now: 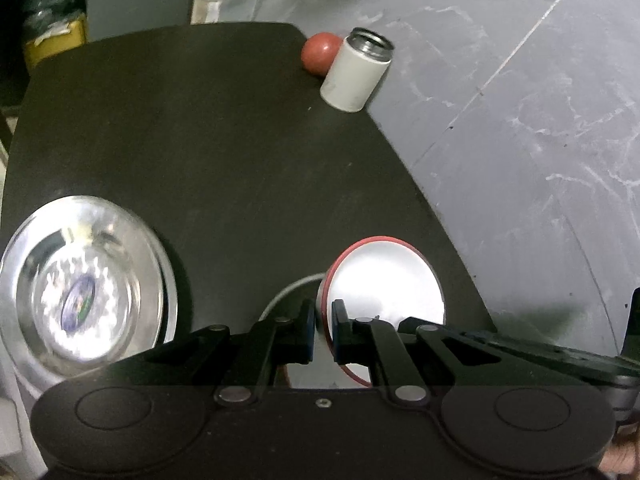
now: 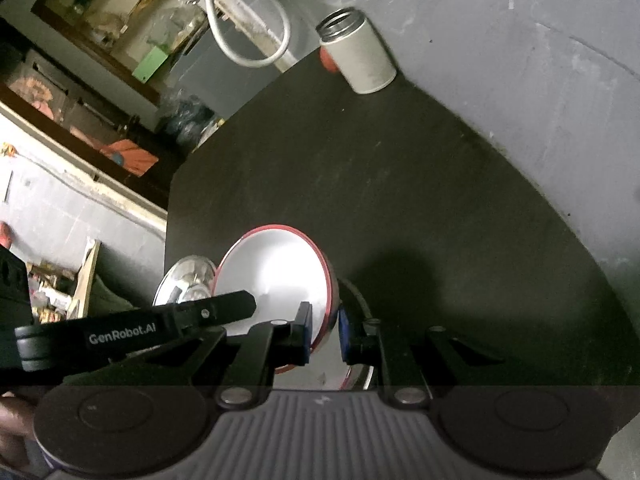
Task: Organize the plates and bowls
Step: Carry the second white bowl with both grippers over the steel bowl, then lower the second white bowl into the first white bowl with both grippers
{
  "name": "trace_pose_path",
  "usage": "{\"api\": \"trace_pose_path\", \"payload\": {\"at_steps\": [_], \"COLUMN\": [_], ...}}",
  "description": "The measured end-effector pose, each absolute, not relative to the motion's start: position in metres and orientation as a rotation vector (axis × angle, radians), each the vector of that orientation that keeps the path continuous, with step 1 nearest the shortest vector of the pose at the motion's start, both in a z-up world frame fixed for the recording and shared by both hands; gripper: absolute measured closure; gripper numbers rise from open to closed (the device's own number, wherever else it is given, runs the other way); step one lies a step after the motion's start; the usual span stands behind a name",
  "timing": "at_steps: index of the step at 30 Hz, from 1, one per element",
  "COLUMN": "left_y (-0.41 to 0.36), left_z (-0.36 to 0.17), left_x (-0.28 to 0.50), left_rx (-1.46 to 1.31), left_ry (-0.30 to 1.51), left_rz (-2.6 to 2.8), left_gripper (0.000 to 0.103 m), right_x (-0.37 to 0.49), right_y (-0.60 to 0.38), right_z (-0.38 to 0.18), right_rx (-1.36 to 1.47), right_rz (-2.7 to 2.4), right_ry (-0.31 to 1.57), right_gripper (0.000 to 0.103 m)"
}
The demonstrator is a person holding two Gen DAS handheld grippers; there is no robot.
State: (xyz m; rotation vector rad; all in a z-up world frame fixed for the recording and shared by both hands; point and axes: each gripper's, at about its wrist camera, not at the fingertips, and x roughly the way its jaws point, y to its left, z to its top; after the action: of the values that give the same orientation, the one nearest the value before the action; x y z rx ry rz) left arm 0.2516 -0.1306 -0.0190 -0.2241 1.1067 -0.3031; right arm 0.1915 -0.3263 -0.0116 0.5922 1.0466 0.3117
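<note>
A white bowl with a red rim (image 1: 384, 280) (image 2: 276, 280) is tilted over the near part of the dark table (image 1: 224, 152) (image 2: 400, 184). My left gripper (image 1: 323, 330) is shut on its near-left rim, which passes between the blue pads. My right gripper (image 2: 325, 334) is shut on the rim at the bowl's other side. A shiny steel plate (image 1: 80, 288) (image 2: 188, 280) lies to the left of the bowl. A thin grey rim (image 1: 286, 294) shows under the bowl; I cannot tell what it belongs to.
A white canister with an open metal top (image 1: 354, 72) (image 2: 360, 56) and a red ball (image 1: 320, 52) stand at the table's far right edge. The grey floor (image 1: 540, 140) drops away to the right. Shelves and clutter (image 2: 100, 80) lie to the left.
</note>
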Motion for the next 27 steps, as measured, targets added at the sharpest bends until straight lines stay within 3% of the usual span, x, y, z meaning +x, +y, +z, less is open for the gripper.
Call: {"api": "trace_pose_path", "payload": {"at_steps": [27], "left_y": [-0.119], "left_z": [-0.039], "left_x": [0.231], "left_rx": [-0.241], "left_ry": [1.183], "left_rz": [-0.245], "left_gripper": [0.095], "right_x": [0.182], "right_y": [-0.306], "right_z": [-0.011], "right_rx": [0.510], "right_rz": [0.332], "right_ry": [1.135], "right_gripper": [0.085]}}
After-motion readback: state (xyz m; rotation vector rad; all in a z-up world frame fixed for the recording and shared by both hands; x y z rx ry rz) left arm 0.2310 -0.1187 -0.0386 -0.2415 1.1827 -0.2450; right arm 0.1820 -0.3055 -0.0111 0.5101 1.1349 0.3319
